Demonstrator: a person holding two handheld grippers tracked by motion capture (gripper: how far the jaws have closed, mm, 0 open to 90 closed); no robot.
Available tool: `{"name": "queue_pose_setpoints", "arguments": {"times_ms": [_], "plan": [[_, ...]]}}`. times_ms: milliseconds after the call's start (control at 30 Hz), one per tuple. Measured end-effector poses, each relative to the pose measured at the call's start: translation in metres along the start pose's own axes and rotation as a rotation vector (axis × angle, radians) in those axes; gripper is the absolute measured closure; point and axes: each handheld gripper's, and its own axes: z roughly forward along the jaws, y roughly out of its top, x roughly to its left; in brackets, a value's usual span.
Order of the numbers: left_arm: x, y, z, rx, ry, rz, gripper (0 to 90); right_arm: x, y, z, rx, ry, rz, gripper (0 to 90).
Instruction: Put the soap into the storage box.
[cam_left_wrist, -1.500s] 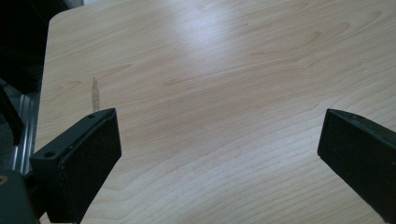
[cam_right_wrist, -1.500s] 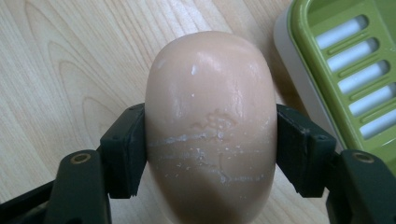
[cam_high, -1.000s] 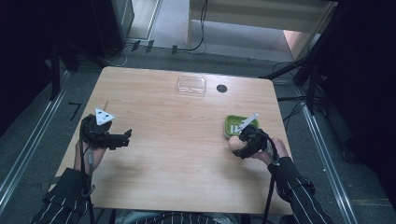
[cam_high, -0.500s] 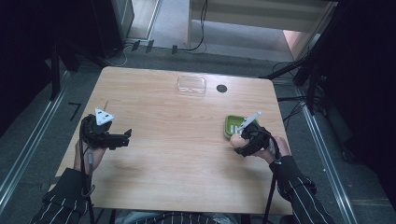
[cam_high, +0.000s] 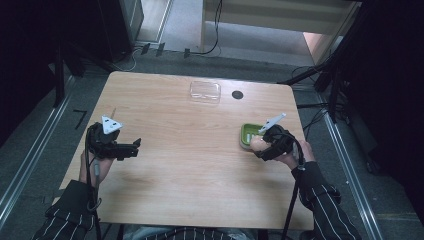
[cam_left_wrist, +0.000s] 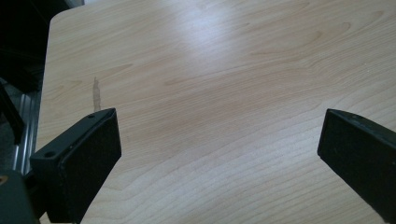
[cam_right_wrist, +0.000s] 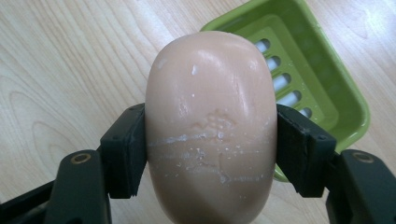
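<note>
Pale wood-grain table (cam_high: 190, 150) under a fixed overhead camera, dark floor and cabling around it. Left to right: the left gripper (cam_high: 131, 148) rests low over the bare table near its left edge, its fingers (cam_left_wrist: 79, 163) released and spread wide with nothing between them. Toward the far edge lie a clear plastic lid (cam_high: 205, 91) and a small black disc (cam_high: 237, 94), well apart from both hands. At right, the right gripper (cam_high: 256, 147) has its fingers (cam_right_wrist: 123, 149) clenched on a peach-coloured soap bar (cam_right_wrist: 210, 126), which hangs just beside the near-left rim of the green slotted soap dish (cam_right_wrist: 322, 79), not yet over its well.

Orientation: the bar's long axis runs along the gripper's own line, one rounded end pointing away from the hand; the fingers bear on its two long flanks, across the short axis.

Risks, as judged: the bar's surface looks smeared and scored at the contact line, so a slick, curved flank may squirt forward out of the grip. Lowering it off-centre could strike the rim and tip or skid the light dish.
</note>
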Motion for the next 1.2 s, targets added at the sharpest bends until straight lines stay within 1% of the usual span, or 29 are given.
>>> {"name": "queue_pose_setpoints", "arguments": {"times_ms": [167,300,367,400,533,567,600,667,767,1000,1033,1100,1200], "plan": [[-0.001,0.0,0.0,0.002,0.0,0.003,0.0,-0.004,0.001,0.0,-0.002,-0.007,0.009,33.6],[0.0,0.0,0.0,0.002,0.0,0.002,0.1,-0.009,0.004,-0.002,-0.017,-0.019,0.008,33.6],[0.0,0.0,0.001,0.002,-0.002,0.002,0.1,-0.01,0.004,-0.002,-0.019,-0.015,0.015,33.5],[0.0,0.0,0.001,0.003,-0.002,0.002,0.1,-0.012,0.005,-0.002,-0.02,-0.021,0.008,33.6],[0.0,0.0,0.001,0.004,-0.002,0.002,0.1,-0.015,0.008,-0.001,-0.026,-0.018,0.006,33.6],[0.0,0.0,0.001,0.003,-0.003,0.002,0.1,-0.016,0.009,-0.001,-0.024,-0.019,0.011,33.6],[0.0,0.0,0.001,0.004,-0.003,0.002,0.1,-0.017,0.009,-0.001,-0.026,-0.019,0.001,33.6],[-0.001,0.0,0.001,0.002,-0.003,0.002,0.1,-0.018,0.01,0.0,-0.027,-0.017,0.004,33.6],[-0.001,0.0,0.001,0.004,-0.004,0.003,0.1,-0.021,0.013,0.001,-0.032,-0.02,-0.012,33.6],[-0.001,0.0,0.001,0.004,-0.003,0.003,0.1,-0.027,0.018,0.003,-0.042,-0.026,-0.019,33.6],[0.0,0.0,0.001,0.004,-0.003,0.003,0.1,-0.029,0.019,0.004,-0.04,-0.025,-0.033,33.6],[0.0,0.0,0.001,0.004,-0.002,0.003,0.1,-0.031,0.02,0.005,-0.038,-0.025,-0.03,33.6],[0.0,0.0,0.001,0.004,-0.002,0.003,0.1,-0.034,0.021,0.008,-0.039,-0.023,-0.038,33.6]]}}
